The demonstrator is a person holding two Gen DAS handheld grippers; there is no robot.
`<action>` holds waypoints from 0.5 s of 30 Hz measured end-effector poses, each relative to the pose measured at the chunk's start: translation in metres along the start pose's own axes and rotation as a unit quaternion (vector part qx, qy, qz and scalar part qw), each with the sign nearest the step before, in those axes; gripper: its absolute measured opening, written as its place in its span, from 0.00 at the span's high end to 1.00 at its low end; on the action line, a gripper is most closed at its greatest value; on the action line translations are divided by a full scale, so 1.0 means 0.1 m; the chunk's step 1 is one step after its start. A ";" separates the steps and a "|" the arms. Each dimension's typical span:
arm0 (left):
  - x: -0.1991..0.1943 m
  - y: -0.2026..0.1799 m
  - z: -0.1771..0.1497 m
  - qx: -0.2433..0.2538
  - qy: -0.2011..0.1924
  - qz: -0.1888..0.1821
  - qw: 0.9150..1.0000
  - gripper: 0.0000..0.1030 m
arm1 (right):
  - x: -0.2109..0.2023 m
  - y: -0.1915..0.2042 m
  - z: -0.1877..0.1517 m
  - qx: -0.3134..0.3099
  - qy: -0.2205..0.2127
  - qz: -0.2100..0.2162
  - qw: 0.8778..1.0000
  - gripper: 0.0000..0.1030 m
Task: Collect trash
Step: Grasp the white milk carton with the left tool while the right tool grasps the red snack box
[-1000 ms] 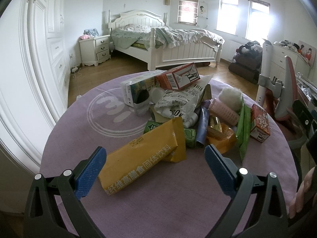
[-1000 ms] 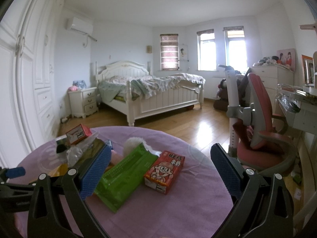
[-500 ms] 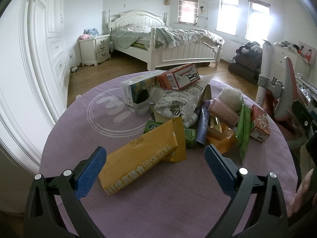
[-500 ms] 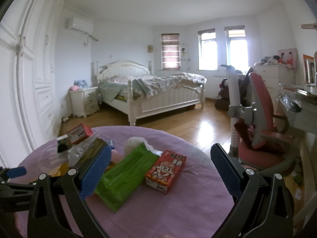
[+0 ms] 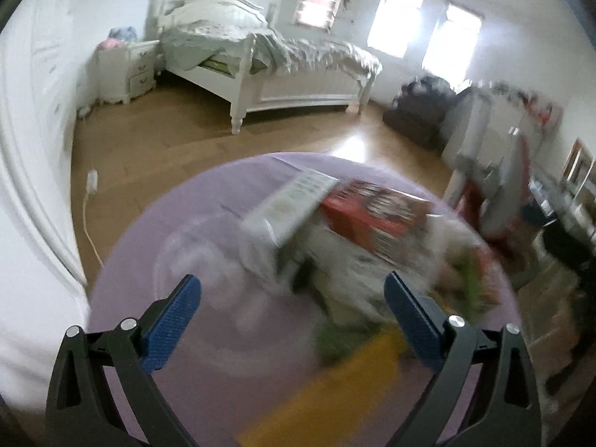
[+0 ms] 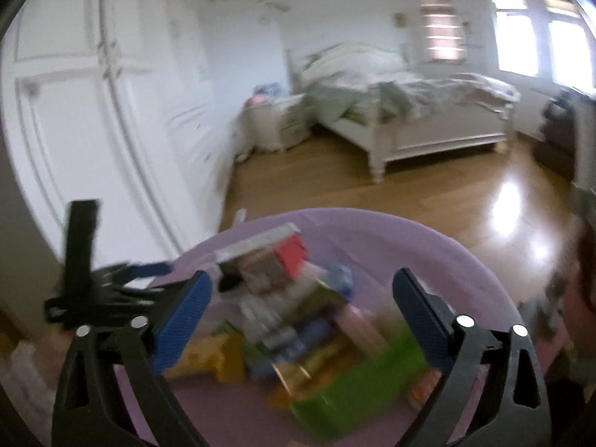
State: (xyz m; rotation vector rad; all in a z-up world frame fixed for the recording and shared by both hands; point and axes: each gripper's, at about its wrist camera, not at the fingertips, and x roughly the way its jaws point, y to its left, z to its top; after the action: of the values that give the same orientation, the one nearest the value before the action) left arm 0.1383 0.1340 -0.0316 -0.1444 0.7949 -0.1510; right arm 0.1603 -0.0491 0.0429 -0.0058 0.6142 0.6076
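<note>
A heap of trash lies on the round purple table (image 5: 156, 231). Both views are motion-blurred. In the left wrist view I see a red carton (image 5: 372, 212) on a white box (image 5: 290, 205), crumpled white wrappers (image 5: 342, 260), a green packet (image 5: 335, 335) and a long yellow pack (image 5: 327, 391). My left gripper (image 5: 288, 298) is open and empty above the heap. In the right wrist view the red carton (image 6: 292, 255), a green pack (image 6: 361, 391) and a yellow pack (image 6: 208, 354) show. My right gripper (image 6: 301, 294) is open and empty over the heap. The left gripper (image 6: 111, 283) shows at the left.
A white bed (image 5: 268, 59) and nightstand (image 5: 126, 67) stand at the back on the wood floor (image 5: 186, 130). White wardrobe doors (image 6: 93, 111) line the left wall. A red chair (image 5: 495, 208) and a cluttered desk (image 5: 558, 201) stand right of the table.
Both grippers have swung quickly forward and over the trash heap, tilting down; the right one also turned left. Both stay open and empty. The trash has not moved.
</note>
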 end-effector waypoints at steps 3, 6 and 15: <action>0.30 0.04 0.18 0.034 0.035 0.002 0.999 0.27 | 0.31 0.19 0.22 -0.025 0.042 0.016 0.999 0.26; 0.52 0.07 0.30 0.055 0.055 0.011 0.997 0.32 | 0.57 0.36 0.26 -0.059 0.084 0.022 0.994 0.30; 0.70 0.09 0.34 0.051 0.074 -0.031 0.995 0.53 | 0.73 0.55 0.04 -0.088 0.118 -0.035 0.988 0.45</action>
State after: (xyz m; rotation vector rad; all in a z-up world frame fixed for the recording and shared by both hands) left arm 0.2118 0.1324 -0.0586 -0.0611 0.9292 -0.2630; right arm 0.1802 0.0355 0.0157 -0.2675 0.7838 0.5968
